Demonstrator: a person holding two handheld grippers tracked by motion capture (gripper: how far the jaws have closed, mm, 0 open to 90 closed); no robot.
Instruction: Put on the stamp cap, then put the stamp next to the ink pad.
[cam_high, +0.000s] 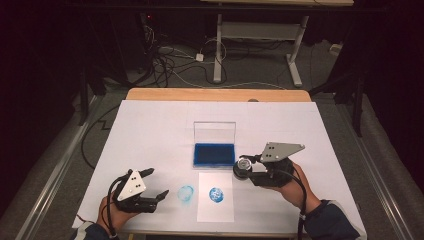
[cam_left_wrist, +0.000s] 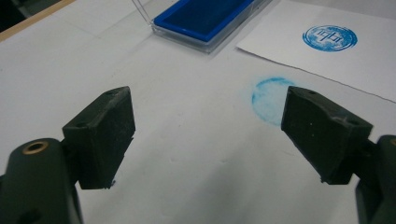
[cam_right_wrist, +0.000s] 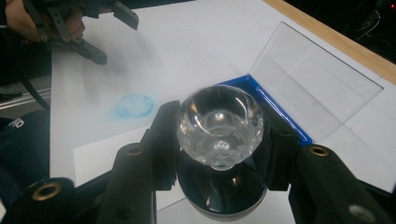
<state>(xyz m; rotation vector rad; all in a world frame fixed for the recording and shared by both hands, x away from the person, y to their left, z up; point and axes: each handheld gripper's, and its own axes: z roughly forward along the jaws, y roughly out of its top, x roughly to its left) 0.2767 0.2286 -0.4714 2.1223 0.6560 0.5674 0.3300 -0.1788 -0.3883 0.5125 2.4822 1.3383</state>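
Note:
My right gripper (cam_high: 245, 169) is shut on a round stamp (cam_high: 243, 166) with a clear faceted knob (cam_right_wrist: 219, 123) and a black base. It holds the stamp just right of an open blue ink pad (cam_high: 214, 154), above the top right corner of a white sheet (cam_high: 215, 210). The sheet carries a round blue print (cam_high: 216, 194). In the right gripper view the jaws clasp the stamp's sides. My left gripper (cam_high: 159, 182) is open near the table's front left, with nothing between its fingers (cam_left_wrist: 105, 126). A faint blue smear (cam_left_wrist: 268, 98) lies on the table just beyond it.
The ink pad's clear lid (cam_right_wrist: 308, 79) stands up behind the pad. White covering (cam_high: 150, 130) spreads over the table, with a wooden edge (cam_high: 215, 94) at the back. Cables and a desk frame (cam_high: 218, 45) are on the floor beyond.

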